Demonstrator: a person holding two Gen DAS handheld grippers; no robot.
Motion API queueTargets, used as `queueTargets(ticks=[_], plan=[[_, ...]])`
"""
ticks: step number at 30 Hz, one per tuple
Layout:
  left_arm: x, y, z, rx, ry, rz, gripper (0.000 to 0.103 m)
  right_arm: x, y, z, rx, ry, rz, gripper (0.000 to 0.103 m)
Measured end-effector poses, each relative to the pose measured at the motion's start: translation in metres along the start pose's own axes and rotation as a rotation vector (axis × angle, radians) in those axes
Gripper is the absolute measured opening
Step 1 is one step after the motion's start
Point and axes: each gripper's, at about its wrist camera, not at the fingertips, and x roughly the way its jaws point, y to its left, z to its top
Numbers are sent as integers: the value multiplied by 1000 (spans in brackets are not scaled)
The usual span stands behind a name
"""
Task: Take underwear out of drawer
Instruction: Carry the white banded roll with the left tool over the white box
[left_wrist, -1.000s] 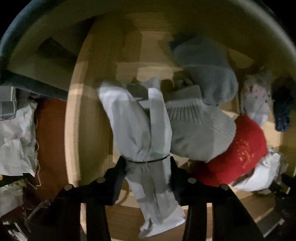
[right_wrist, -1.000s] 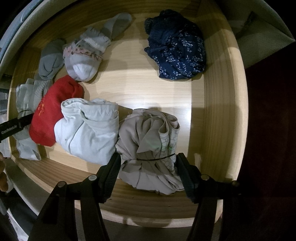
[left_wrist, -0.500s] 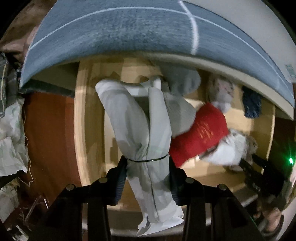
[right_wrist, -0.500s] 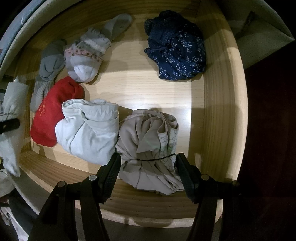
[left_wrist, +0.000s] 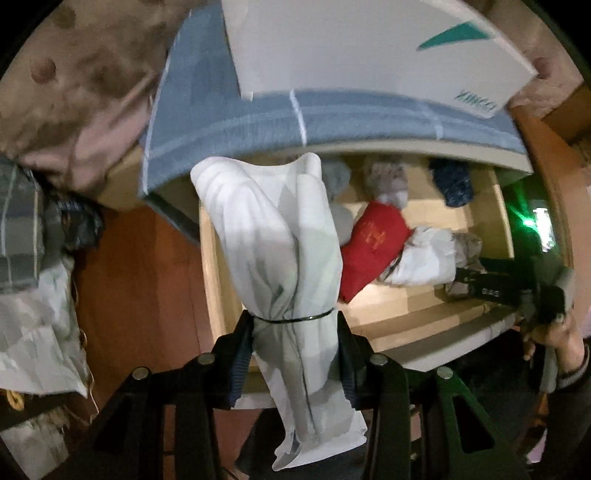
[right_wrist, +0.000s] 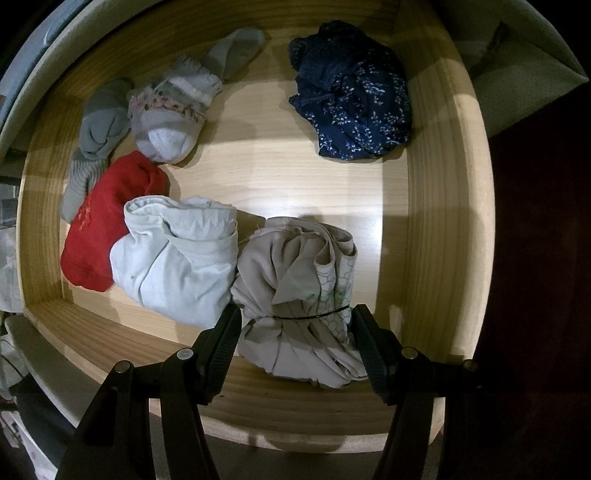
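gripping (left wrist view): left hand-held gripper (left_wrist: 295, 354) clamps a rolled white underwear bundle (left_wrist: 280, 251), held clear above the wooden drawer (left_wrist: 214, 273).
right wrist view: right hand-held gripper (right_wrist: 295, 345) pinches a beige underwear bundle (right_wrist: 299, 291) resting on the drawer floor, touching a pale folded pair (right_wrist: 177, 262); red sock (right_wrist: 107, 218) beside it.

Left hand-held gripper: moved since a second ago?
Yes. The left hand-held gripper, shut on the white underwear, has risen away from the drawer, which now looks smaller and farther below.
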Motion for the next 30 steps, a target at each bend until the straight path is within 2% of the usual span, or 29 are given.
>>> queueTargets(ticks=[9, 12, 14, 20, 24, 30], plan=[[-85, 2, 10, 15, -368, 6, 41, -1, 1, -1, 5, -3, 3, 59], [-118, 2, 24, 29, -483, 21, 41, -1, 1, -1, 10, -6, 6, 59], [-138, 3, 41, 31, -532, 16, 41, 0, 3, -2, 11, -6, 2, 59], [-167, -6, 99, 58, -599, 42, 41, 2, 4, -3, 19, -8, 4, 59], [-160, -9, 143, 43, -585, 22, 41, -1, 0, -2, 31, -19, 25, 59], [-125, -7, 194, 1, -521, 40, 41, -3, -1, -2, 41, -27, 37, 59]])
